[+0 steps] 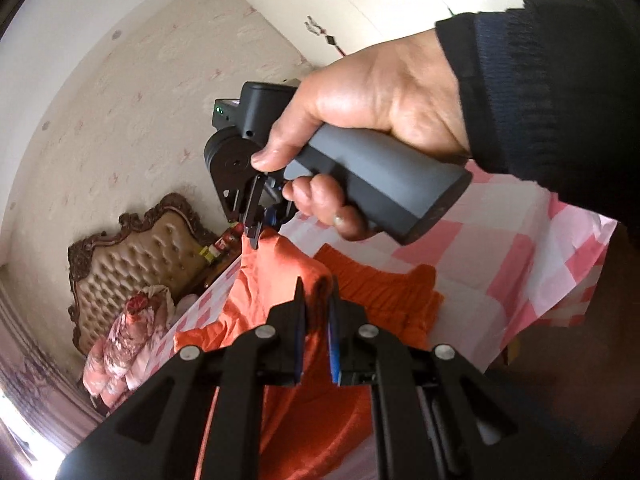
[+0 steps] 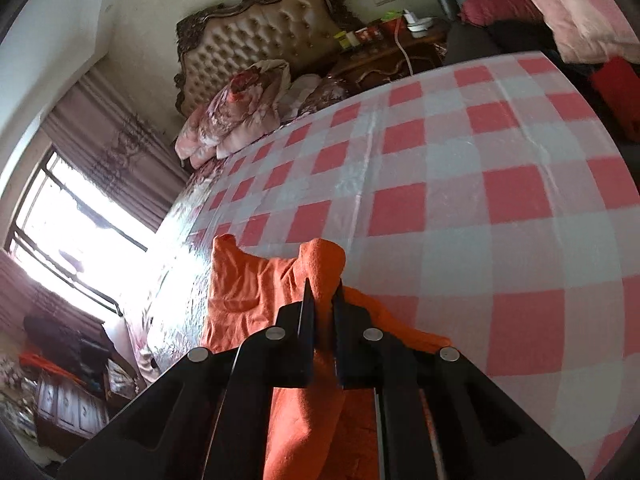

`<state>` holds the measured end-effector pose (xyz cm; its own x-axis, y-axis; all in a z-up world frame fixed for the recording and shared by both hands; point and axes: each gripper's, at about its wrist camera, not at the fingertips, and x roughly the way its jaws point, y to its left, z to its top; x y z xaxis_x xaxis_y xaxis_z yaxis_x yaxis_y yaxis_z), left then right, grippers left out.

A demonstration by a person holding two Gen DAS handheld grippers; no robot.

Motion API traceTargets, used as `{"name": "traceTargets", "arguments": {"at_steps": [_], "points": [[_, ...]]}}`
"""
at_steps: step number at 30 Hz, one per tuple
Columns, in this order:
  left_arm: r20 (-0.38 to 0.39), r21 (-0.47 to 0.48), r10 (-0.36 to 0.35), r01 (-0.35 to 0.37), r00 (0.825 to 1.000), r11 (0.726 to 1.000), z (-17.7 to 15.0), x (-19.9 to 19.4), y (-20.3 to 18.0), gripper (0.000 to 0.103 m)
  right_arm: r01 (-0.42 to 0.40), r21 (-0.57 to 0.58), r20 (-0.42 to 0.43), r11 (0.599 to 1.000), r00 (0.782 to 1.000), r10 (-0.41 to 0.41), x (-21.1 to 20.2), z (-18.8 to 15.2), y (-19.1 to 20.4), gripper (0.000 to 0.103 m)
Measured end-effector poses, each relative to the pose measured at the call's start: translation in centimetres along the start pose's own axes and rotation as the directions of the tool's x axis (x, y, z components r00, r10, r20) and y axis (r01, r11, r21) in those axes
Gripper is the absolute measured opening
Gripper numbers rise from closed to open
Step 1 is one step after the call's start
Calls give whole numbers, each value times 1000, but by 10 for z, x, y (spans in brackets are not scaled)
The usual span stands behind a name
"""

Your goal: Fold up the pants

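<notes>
Over the checked tablecloth (image 1: 500,248), through the left wrist camera, I see my left gripper (image 1: 317,300) with its fingers clenched on a bunched edge of the orange pants (image 1: 280,276), lifted clear of the tabletop. Just ahead, the person's right hand (image 1: 360,120) squeezes the handle of the right gripper (image 1: 253,236), whose fingers pinch another raised edge of the same cloth. Between the two grips the fabric hangs, while the gathered waistband part (image 1: 384,284) lies flat on the cloth behind.

From the right wrist camera, my right gripper (image 2: 323,292) is clamped on a rolled wad of the pants (image 2: 248,292), which drape downward under the fingers and spread rumpled to the left on the tablecloth (image 2: 460,168). A bed with a tufted headboard (image 2: 260,36) stands beyond.

I judge the fold as only begun: both edges are gripped and raised, no neat crease shows, and carrying over, laying down and flattening all remain.
</notes>
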<state>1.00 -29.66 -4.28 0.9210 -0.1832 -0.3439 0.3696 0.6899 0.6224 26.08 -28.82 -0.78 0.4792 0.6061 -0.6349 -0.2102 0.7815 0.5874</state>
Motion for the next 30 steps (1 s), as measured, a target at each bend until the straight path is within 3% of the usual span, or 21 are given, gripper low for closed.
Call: {"name": "traceTargets", "arguments": {"at_steps": [6, 9, 10, 11, 13, 14, 16, 18, 21, 23, 25, 27, 28, 29, 30], "points": [[-14, 43, -52, 52, 999, 998, -5, 23, -18, 9, 67, 32, -34, 997, 997, -66, 12, -6, -30, 10], [-19, 9, -123, 123, 992, 992, -9, 35, -18, 12, 130, 19, -41, 991, 991, -129, 19, -12, -38, 13], [-4, -7, -144, 144, 990, 990, -11, 37, -14, 19, 130, 19, -31, 991, 991, -129, 17, -13, -39, 19], [4, -26, -161, 161, 987, 987, -12, 36, -10, 24, 149, 15, -25, 989, 989, -148, 16, -13, -39, 40], [25, -86, -200, 201, 980, 976, -13, 30, 3, 36, 295, -12, 24, 955, 955, -295, 7, -13, -35, 70], [41, -115, -221, 224, 974, 968, -14, 26, 11, 54, 341, -25, 45, 940, 940, -340, 3, -13, -34, 70], [107, -152, -280, 294, 954, 944, -17, 12, 30, 75, 397, -35, 74, 917, 916, -394, -8, -14, -31, 70], [173, -156, -290, 317, 941, 935, -23, -6, 47, 75, 471, -33, 110, 882, 878, -465, -22, -22, -24, 70], [215, -231, -292, 339, 932, 912, -38, -23, 86, 75, 499, -70, 140, 864, 862, -487, -36, -46, -7, 70], [196, -416, -301, 357, 933, 836, -61, -23, 136, 75, 491, -108, 128, 864, 869, -478, -38, -69, 6, 70], [150, -610, -330, 350, 932, 711, -89, -8, 184, 75, 485, -100, 106, 869, 873, -476, -36, -89, 7, 70], [75, -758, -333, 271, 940, 593, -126, 22, 231, 74, 470, -82, 91, 879, 882, -463, -30, -100, 3, 70], [29, -824, -343, 217, 939, 524, -149, 44, 256, 65, 456, -65, 84, 887, 889, -451, -28, -106, 1, 70], [0, -856, -369, 191, 929, 481, -165, 61, 272, 56, 451, -49, 85, 891, 891, -446, -28, -108, 0, 68], [-31, -879, -399, 165, 916, 447, -178, 76, 282, 55, 443, -36, 91, 896, 894, -439, -28, -109, 0, 67]]}}
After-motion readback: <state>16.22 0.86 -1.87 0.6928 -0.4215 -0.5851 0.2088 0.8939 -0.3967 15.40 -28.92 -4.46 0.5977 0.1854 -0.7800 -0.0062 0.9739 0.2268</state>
